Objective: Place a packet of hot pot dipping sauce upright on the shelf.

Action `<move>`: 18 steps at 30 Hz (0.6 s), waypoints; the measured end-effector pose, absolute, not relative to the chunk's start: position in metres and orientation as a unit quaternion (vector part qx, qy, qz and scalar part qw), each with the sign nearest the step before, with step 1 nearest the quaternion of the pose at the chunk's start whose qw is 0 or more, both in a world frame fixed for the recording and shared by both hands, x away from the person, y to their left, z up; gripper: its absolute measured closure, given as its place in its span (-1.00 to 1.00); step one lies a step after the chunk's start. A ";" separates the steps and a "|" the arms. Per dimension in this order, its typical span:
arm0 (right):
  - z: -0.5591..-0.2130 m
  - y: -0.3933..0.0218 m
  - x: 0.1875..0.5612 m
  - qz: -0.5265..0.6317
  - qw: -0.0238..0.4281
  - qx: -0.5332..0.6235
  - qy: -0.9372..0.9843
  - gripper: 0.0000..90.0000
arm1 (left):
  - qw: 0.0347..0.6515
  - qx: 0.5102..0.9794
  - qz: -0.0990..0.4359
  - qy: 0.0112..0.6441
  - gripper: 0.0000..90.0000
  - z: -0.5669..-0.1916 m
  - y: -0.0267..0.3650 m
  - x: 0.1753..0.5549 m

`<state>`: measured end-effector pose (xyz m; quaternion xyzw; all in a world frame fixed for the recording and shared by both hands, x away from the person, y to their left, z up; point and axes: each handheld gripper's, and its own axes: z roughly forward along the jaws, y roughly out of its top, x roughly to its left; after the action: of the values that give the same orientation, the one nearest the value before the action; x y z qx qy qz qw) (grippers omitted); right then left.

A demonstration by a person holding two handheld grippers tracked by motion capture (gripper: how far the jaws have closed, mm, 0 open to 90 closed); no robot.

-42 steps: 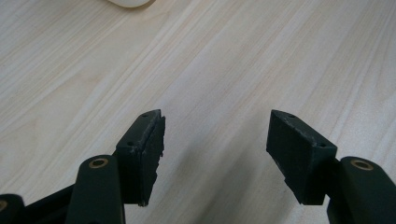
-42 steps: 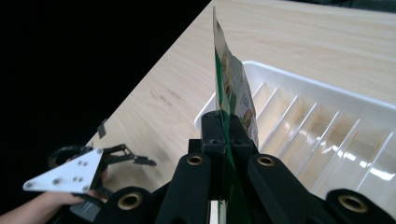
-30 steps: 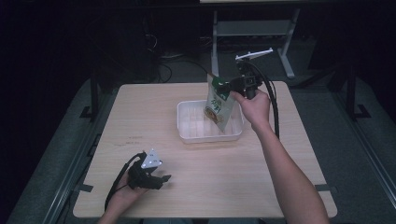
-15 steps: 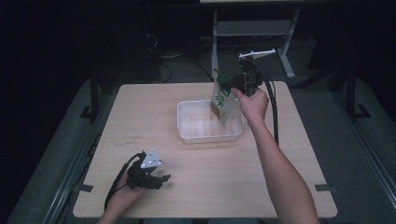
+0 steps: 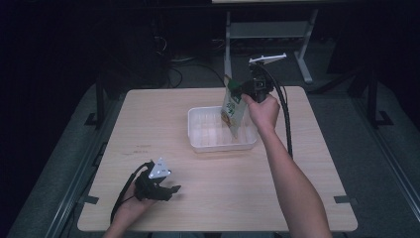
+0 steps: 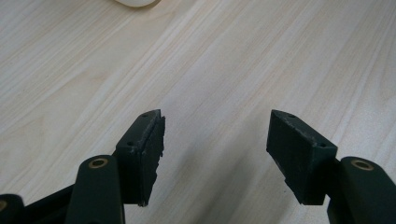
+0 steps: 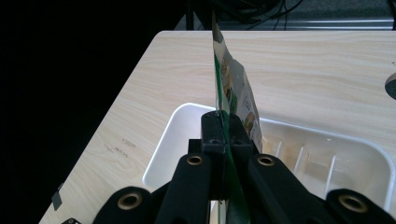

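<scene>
Pinching a green pouch (image 5: 233, 110) above the white tray (image 5: 198, 138), right claw (image 7: 223, 122); left claw (image 6: 215, 135) gapes empty.

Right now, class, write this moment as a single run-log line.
right gripper: shut on snack pouch, held above white tray | left gripper: open, low over table, holding nothing

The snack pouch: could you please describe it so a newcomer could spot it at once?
Find the wooden table, then the white tray at its middle. Above the tray's right end hangs the pouch, pinched by the right tongs; it is the sole green printed item.
</scene>
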<state>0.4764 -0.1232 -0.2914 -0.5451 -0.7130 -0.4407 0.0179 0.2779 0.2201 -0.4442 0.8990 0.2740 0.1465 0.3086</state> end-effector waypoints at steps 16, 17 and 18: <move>-0.298 -0.105 0.485 -0.445 0.032 -0.547 -0.708 0.99 | 0.308 0.900 0.146 0.272 -0.20 -0.444 0.219 0.278; -0.300 -0.104 0.486 -0.445 0.034 -0.548 -0.707 0.99 | 0.309 0.900 0.146 0.272 -0.20 -0.444 0.219 0.278; -0.301 -0.104 0.487 -0.447 0.037 -0.550 -0.705 0.99 | 0.308 0.900 0.146 0.272 -0.20 -0.444 0.219 0.278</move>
<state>0.4866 -0.1039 -0.3007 -0.5495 -0.7046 -0.4475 0.0371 0.2775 0.2189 -0.4441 0.9000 0.2723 0.1458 0.3076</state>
